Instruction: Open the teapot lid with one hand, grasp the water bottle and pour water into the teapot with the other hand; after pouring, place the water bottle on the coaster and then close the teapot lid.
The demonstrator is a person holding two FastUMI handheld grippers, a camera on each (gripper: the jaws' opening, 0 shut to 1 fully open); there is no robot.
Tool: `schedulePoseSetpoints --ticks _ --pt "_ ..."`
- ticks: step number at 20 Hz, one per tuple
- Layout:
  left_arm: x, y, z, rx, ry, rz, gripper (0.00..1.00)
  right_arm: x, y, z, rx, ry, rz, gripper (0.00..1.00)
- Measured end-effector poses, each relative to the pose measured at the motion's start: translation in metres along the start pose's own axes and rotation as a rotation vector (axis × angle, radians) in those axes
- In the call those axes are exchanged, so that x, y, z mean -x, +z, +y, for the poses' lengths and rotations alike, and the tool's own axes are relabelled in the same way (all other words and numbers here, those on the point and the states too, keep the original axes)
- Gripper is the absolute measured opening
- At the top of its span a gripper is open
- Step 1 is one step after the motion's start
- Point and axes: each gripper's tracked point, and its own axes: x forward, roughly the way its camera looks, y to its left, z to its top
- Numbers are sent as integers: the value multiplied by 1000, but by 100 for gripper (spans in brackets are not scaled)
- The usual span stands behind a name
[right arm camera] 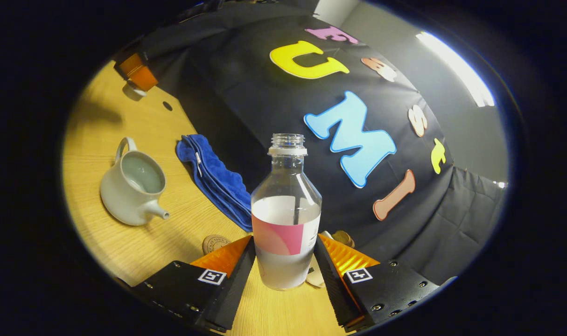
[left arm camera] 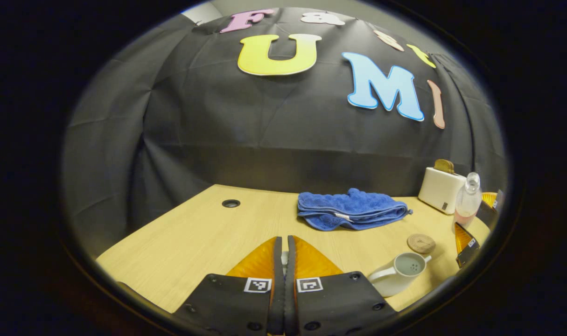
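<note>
Between right hand-held gripper (right arm camera: pixel 285 261) fingers: gripping water bottle (right arm camera: pixel 286 219) upright w/ cap off, keeping water in; left hand-held gripper (left arm camera: pixel 284 261) pinching lid, teapot (right arm camera: pixel 133 189) open.

Ahead of your left gripper you see a light wooden table (left arm camera: pixel 194 233) with a round cable hole (left arm camera: pixel 230 203) — behind it hangs the black cloth wall (left arm camera: pixel 264 135), creased. A folded blue towel (left arm camera: pixel 351 210) lies ahead and to the right. Above your right gripper, to the right — a grey wall (right arm camera: pixel 470 135) with a bright strip light (right arm camera: pixel 453 67).
</note>
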Motion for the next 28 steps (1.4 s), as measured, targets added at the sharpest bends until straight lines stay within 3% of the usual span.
schedulePoseSetpoints --ticks 17,28 --pt "-2 -5 -4 -1 -12 22 5 -8 11 43 547 131 -164 77" --pt "-2 -10 -8 -5 -24 38 6 -12 10 35 751 108 -221 77"
